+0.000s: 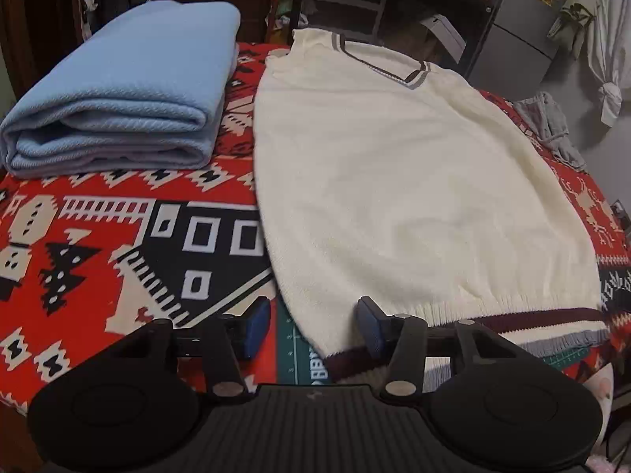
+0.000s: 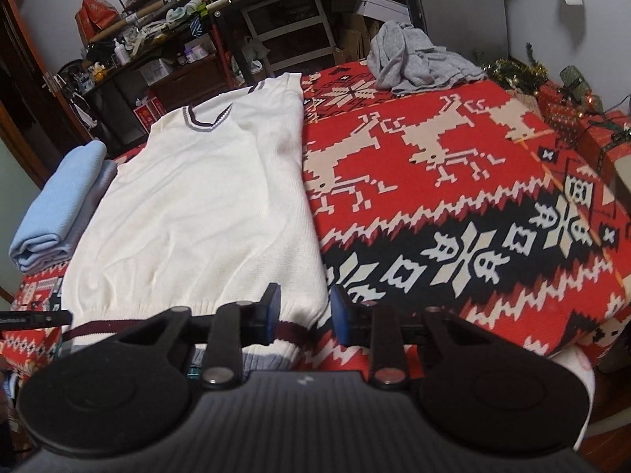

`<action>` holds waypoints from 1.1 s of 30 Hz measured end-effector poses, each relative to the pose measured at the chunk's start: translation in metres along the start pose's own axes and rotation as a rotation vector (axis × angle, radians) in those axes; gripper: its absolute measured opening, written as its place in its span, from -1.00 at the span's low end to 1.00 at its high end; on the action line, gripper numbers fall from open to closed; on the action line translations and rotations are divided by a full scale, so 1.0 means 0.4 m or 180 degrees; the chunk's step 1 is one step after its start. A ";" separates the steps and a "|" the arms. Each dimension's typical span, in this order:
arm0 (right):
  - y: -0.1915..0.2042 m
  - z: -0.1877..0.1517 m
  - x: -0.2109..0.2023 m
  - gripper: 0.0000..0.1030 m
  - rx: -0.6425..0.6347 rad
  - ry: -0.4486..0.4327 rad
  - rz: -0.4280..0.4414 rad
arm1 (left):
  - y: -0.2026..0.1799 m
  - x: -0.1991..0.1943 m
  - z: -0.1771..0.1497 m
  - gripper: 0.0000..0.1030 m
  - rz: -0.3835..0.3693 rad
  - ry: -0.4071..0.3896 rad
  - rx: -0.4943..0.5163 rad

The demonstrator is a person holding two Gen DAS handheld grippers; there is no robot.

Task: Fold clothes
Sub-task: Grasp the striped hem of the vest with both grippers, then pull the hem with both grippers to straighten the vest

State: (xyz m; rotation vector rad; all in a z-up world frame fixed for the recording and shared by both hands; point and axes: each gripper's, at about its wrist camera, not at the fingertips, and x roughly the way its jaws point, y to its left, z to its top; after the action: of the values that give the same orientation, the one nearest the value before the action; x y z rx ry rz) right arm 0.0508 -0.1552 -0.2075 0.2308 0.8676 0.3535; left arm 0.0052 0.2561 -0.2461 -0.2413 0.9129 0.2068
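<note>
The cream vest [image 1: 414, 181] lay flat on the table [image 1: 118, 236] — each tool at a hem corner. The left tool [image 1: 313, 321] and right tool [image 2: 304, 313] stood part open, pads straddling the hem — not yet gripping.

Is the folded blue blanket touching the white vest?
Apart. In the left wrist view a strip of red patterned cloth shows between the folded blue blanket and the white vest along their facing edges.

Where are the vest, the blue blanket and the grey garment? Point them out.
vest [image 1: 394, 181], left wrist view, middle of its front.
blue blanket [image 1: 130, 79], left wrist view, top face of the fold.
grey garment [image 2: 418, 59], right wrist view, middle of the heap.
</note>
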 end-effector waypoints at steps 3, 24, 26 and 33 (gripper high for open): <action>-0.013 -0.014 0.010 -0.41 0.0022 0.0028 -0.0072 | -0.014 0.003 0.005 -0.71 0.0290 -0.0086 0.0005; 0.023 0.060 0.139 -0.52 -0.0005 -0.0114 -0.0066 | 0.090 -0.014 0.033 -0.92 0.0965 -0.0143 -0.0247; 0.038 0.072 0.171 -0.58 -0.0041 -0.0124 -0.0073 | 0.082 -0.012 0.031 -0.92 0.0990 -0.0140 -0.0199; 0.117 0.095 0.255 -0.51 -0.0385 -0.0117 -0.0205 | 0.077 -0.009 0.029 -0.92 0.0968 -0.0123 -0.0134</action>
State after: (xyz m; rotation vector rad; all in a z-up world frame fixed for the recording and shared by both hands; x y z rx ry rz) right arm 0.1312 -0.0743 -0.2394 0.0968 0.8127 0.3394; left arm 0.0034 0.2887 -0.2400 -0.1358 0.9051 0.5107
